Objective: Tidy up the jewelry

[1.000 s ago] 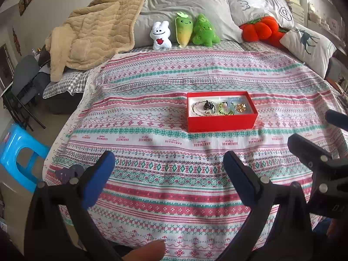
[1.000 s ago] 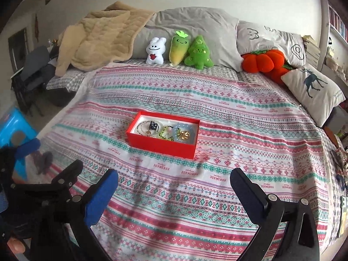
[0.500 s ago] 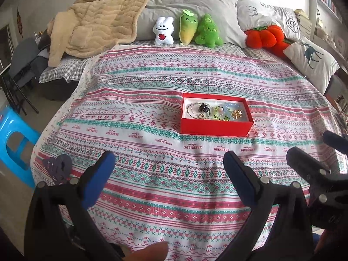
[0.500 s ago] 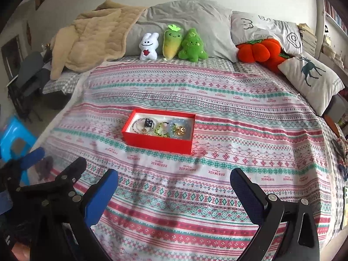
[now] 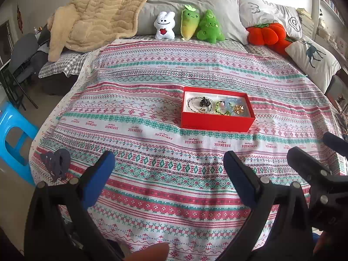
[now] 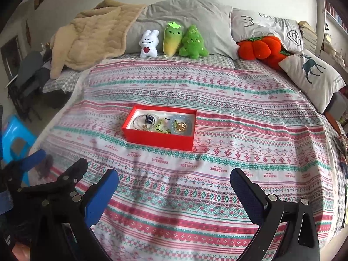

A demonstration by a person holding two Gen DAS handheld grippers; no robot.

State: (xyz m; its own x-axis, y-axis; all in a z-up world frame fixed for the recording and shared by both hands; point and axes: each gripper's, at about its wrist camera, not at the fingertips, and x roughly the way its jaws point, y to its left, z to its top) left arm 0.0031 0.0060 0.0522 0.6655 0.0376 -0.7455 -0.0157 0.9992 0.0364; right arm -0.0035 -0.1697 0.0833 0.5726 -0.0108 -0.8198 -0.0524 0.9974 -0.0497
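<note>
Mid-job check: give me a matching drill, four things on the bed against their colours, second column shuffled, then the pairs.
Things:
1. box
2. bunny plush
3. tree plush
4. blanket

Colours:
A. green
B. beige
C. red
D. white

Pairs: 1-C, 2-D, 3-A, 4-B
</note>
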